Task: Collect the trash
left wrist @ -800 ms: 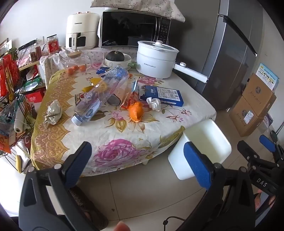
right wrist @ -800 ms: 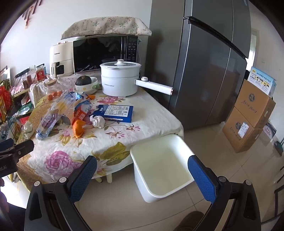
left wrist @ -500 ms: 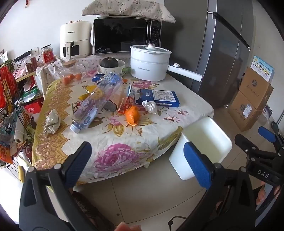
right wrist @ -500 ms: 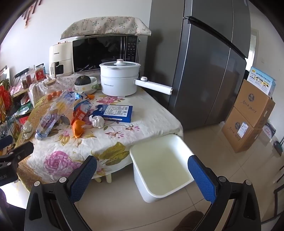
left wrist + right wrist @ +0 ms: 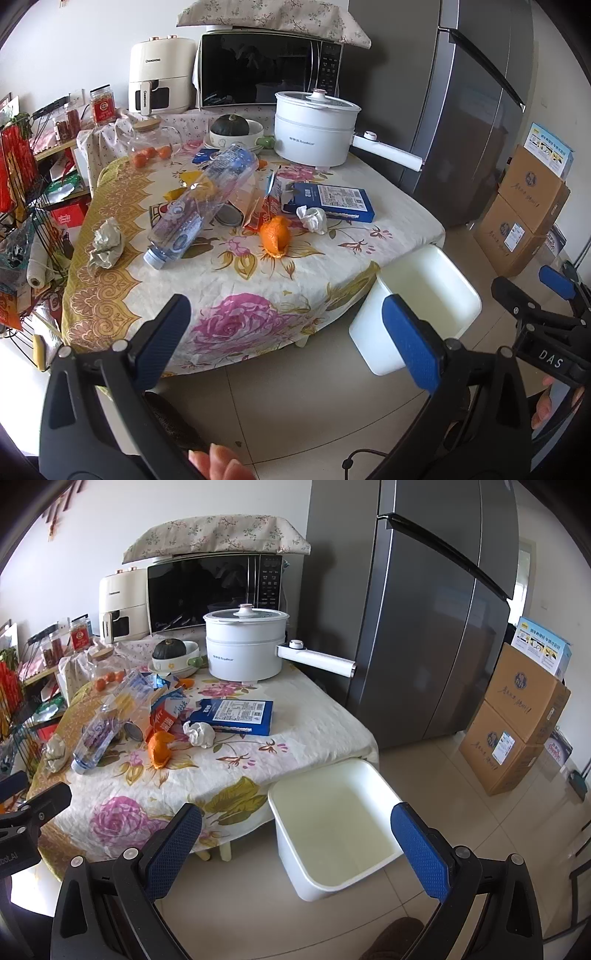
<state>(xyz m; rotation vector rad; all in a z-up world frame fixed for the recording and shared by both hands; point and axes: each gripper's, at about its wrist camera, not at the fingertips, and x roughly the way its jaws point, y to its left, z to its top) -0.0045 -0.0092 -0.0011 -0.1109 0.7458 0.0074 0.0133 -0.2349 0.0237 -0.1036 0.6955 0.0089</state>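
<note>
Trash lies on a floral-clothed table (image 5: pixel 236 284): an empty plastic bottle (image 5: pixel 199 206), orange peel (image 5: pixel 275 236), a white paper wad (image 5: pixel 313 218), a grey paper wad (image 5: pixel 105 245), a torn red-and-blue carton (image 5: pixel 267 201) and a blue box (image 5: pixel 332 201). An empty white bin (image 5: pixel 424 295) stands on the floor at the table's right corner; it also shows in the right wrist view (image 5: pixel 332 819). My left gripper (image 5: pixel 284 343) is open and empty, short of the table's near edge. My right gripper (image 5: pixel 295 845) is open and empty, above the bin's near side.
A white electric pot (image 5: pixel 314 133), a bowl with a squash (image 5: pixel 231 127), a glass jar (image 5: pixel 149 142), a microwave (image 5: pixel 266 70) and an air fryer stand at the table's back. A fridge (image 5: pixel 424 609) and cardboard boxes (image 5: pixel 517 723) are right; a wire rack (image 5: pixel 26 206) is left.
The left gripper's view has pulled back and risen a little, so the table sits lower and smaller in view. The right gripper has barely moved. Both stay open.
</note>
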